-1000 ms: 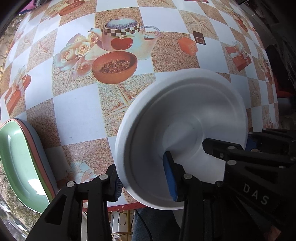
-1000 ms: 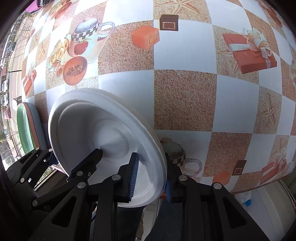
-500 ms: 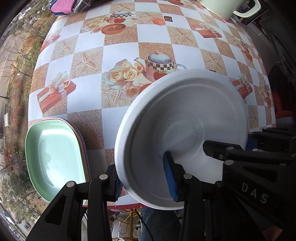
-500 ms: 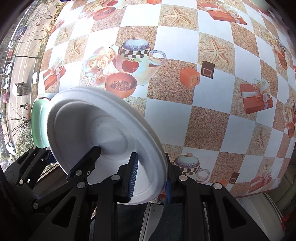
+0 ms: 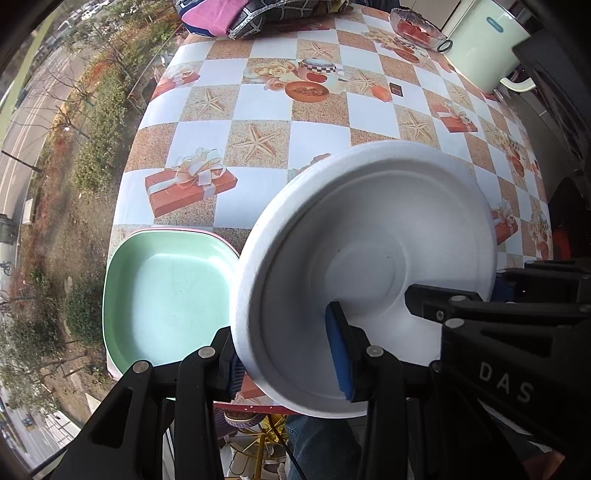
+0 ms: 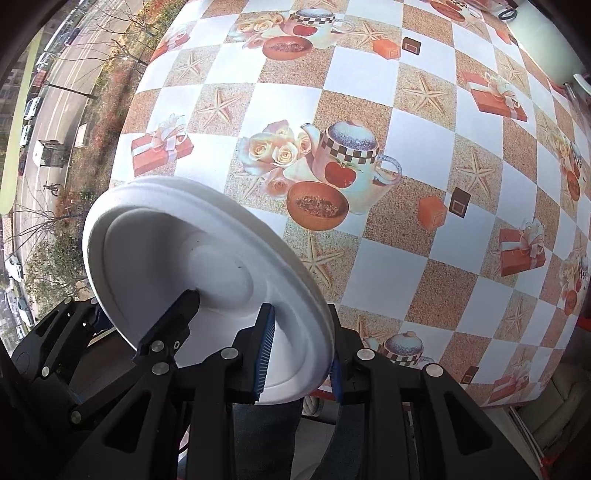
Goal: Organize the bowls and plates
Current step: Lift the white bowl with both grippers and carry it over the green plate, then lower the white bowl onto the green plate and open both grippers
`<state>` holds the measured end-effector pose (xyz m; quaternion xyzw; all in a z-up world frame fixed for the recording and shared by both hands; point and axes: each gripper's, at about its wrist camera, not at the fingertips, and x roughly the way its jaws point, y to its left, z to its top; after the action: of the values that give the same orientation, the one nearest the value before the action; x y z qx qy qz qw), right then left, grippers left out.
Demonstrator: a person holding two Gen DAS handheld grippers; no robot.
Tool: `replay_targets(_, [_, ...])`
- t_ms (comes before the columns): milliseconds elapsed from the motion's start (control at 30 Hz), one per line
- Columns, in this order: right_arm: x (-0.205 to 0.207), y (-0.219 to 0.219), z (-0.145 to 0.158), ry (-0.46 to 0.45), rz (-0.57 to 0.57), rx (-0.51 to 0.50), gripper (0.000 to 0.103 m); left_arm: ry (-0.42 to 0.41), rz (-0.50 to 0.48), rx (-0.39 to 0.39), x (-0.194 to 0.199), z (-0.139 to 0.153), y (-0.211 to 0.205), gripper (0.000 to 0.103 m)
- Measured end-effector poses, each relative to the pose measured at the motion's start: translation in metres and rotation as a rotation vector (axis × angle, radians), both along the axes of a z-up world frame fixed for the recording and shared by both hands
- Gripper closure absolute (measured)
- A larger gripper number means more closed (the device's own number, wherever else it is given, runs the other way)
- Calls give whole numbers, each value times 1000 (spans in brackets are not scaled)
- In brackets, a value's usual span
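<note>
Left wrist view: we see a table (image 5: 321, 122) under a checkered oilcloth printed with starfish, gift boxes and teapots, a street and trees beyond its left edge; folded pink and dark cloth (image 5: 236, 16) at the far edge, a glass dish (image 5: 415, 29) with red contents and a pale green container (image 5: 484, 44) far right, its small label too tiny to read; a green plate (image 5: 166, 295) tops a stack at the near left corner, a pink rim showing under it; we hold a white foam plate (image 5: 369, 251) tilted in the air above the near edge, overlapping the green plate's right side in frame; the left gripper (image 5: 286, 358) pinches its near rim, blue pads either side; the right gripper (image 5: 476, 299) clamps the rim at right, its body lettered "DAS".

Right wrist view: same oilcloth; the white foam plate (image 6: 192, 273) sits lower left, tilted; the right gripper (image 6: 299, 354) has its jaws pinching the rim, one blue pad inside, one behind; the left gripper (image 6: 114, 328) grips the opposite rim at far left.
</note>
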<state>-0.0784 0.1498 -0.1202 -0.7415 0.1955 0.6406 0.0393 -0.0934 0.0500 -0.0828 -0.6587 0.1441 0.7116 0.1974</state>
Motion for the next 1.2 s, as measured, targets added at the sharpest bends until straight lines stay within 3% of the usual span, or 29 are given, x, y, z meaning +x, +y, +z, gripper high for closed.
replay_targets(633, [-39, -88, 6, 37, 172, -31, 75, 46, 196, -32, -10, 13, -75, 61])
replay_targets(1200, [-66, -150, -13, 20, 300, -35, 75, 30, 335, -53, -12, 0, -125, 61])
